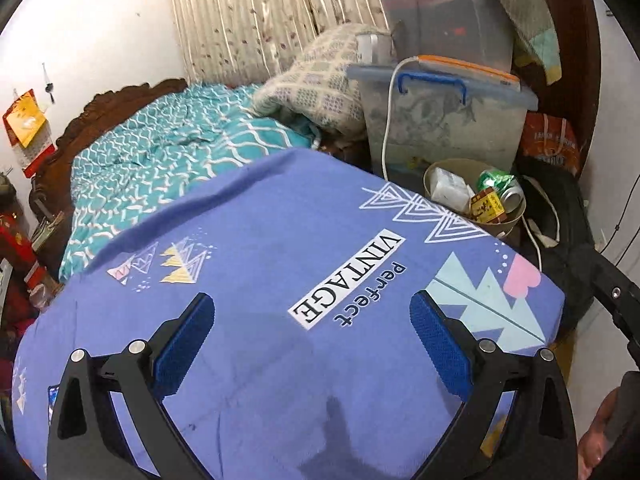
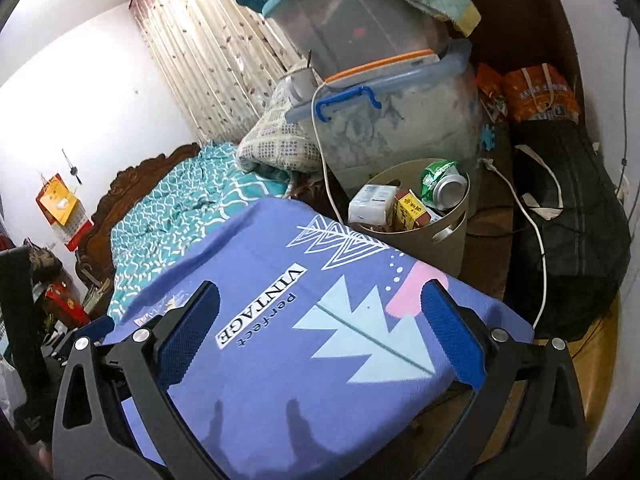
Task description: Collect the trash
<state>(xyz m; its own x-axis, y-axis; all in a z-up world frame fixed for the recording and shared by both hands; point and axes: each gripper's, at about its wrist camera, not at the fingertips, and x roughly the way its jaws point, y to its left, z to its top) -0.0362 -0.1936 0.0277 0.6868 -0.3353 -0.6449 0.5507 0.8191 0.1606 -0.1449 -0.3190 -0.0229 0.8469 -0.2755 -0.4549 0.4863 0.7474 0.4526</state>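
Note:
A beige round bin (image 2: 448, 236) stands past the far right corner of the purple cloth-covered surface (image 2: 280, 280). In it lie a white packet (image 2: 370, 202), a yellow-red carton (image 2: 410, 210), a silver can (image 2: 450, 188) and a green wrapper (image 2: 438, 170). The bin also shows in the left wrist view (image 1: 434, 180) with the same trash, the carton (image 1: 486, 206) in front. My left gripper (image 1: 312, 320) is open and empty above the purple surface (image 1: 280, 280). My right gripper (image 2: 320, 312) is open and empty above the same surface, short of the bin.
Stacked clear storage boxes (image 2: 400, 112) with a white cable (image 2: 324, 160) stand behind the bin. A black bag (image 2: 568, 216) lies to its right. A bed with a teal quilt (image 1: 160, 160) and a folded blanket (image 1: 316, 84) lie to the left.

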